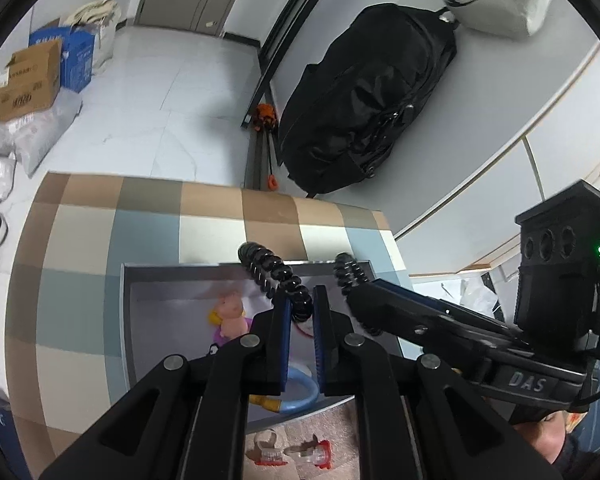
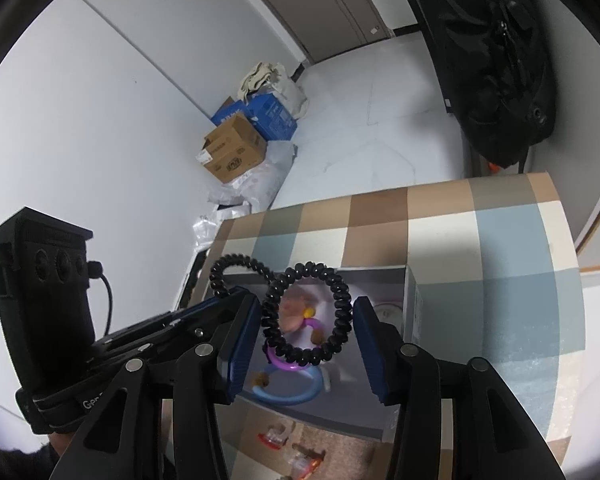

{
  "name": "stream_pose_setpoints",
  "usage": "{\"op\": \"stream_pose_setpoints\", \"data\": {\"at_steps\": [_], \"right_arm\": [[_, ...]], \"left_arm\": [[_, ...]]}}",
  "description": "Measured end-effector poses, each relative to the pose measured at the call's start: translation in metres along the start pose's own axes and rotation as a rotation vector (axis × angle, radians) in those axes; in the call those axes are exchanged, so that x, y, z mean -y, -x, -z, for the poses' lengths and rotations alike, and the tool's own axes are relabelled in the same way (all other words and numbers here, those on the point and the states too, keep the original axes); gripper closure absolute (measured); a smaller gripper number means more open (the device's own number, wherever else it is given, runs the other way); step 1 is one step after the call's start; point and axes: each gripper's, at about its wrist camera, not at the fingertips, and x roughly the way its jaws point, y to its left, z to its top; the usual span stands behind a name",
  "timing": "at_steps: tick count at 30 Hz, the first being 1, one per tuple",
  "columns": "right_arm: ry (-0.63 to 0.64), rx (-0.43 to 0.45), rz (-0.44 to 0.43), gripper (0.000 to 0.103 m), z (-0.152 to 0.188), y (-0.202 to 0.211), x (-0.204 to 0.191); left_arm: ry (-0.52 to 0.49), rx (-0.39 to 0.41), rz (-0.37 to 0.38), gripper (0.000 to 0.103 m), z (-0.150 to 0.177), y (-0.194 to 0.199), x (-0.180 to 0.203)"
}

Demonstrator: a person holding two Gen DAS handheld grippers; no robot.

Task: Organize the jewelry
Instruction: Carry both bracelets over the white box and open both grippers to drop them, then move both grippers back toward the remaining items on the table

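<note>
Pinching a black coil tie (image 1: 278, 276) between its blue pads, the left gripper (image 1: 301, 312) is nearly shut, jaws clamped on the coil, which rises up and away over the grey tray (image 1: 172, 276); just right of it, the right gripper (image 1: 350, 294) reaches in with its own tie. From the right wrist view, the right gripper (image 2: 306, 320) stands part open, a second black coil tie (image 2: 304, 314) sitting between the pads; it touches the left pad, and whether the right pad presses it I cannot tell. Close below, clear clips with red bits (image 1: 288, 454) lie on the cloth before the tray. Inside the tray: a blue ring (image 2: 292, 394), a purple ring (image 2: 284, 362) and a pink figure (image 1: 232, 316). Under it all, the checked tablecloth (image 1: 80, 240). Further out, a black backpack (image 1: 364, 96) on the floor, and boxes (image 1: 40, 72) stacked by the wall
</note>
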Motion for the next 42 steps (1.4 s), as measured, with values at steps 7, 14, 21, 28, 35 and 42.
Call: {"op": "stream_pose_setpoints", "data": {"at_steps": [7, 14, 21, 28, 35, 42], "right_arm": [[-0.009, 0.054, -0.025, 0.025, 0.000, 0.014, -0.001], [-0.029, 0.058, -0.017, 0.018, 0.004, 0.017, 0.003], [-0.021, 0.090, 0.016, 0.007, 0.008, 0.029, 0.003], [-0.017, 0.111, 0.029, 0.002, 0.019, 0.040, 0.006], [0.025, 0.111, 0.036, 0.001, 0.040, 0.049, 0.000], [0.069, 0.149, 0.017, 0.000, 0.059, 0.070, -0.010]], "left_arm": [[0.085, -0.002, 0.027, 0.045, 0.001, 0.006, -0.013], [0.092, -0.007, -0.034, 0.043, 0.007, 0.007, -0.012], [0.023, 0.032, -0.136, 0.043, 0.017, 0.018, -0.004], [-0.003, 0.089, -0.224, 0.028, 0.034, 0.036, -0.001], [0.005, 0.140, -0.228, 0.018, 0.052, 0.052, 0.001], [-0.054, 0.136, -0.204, 0.013, 0.074, 0.058, 0.013]]}}
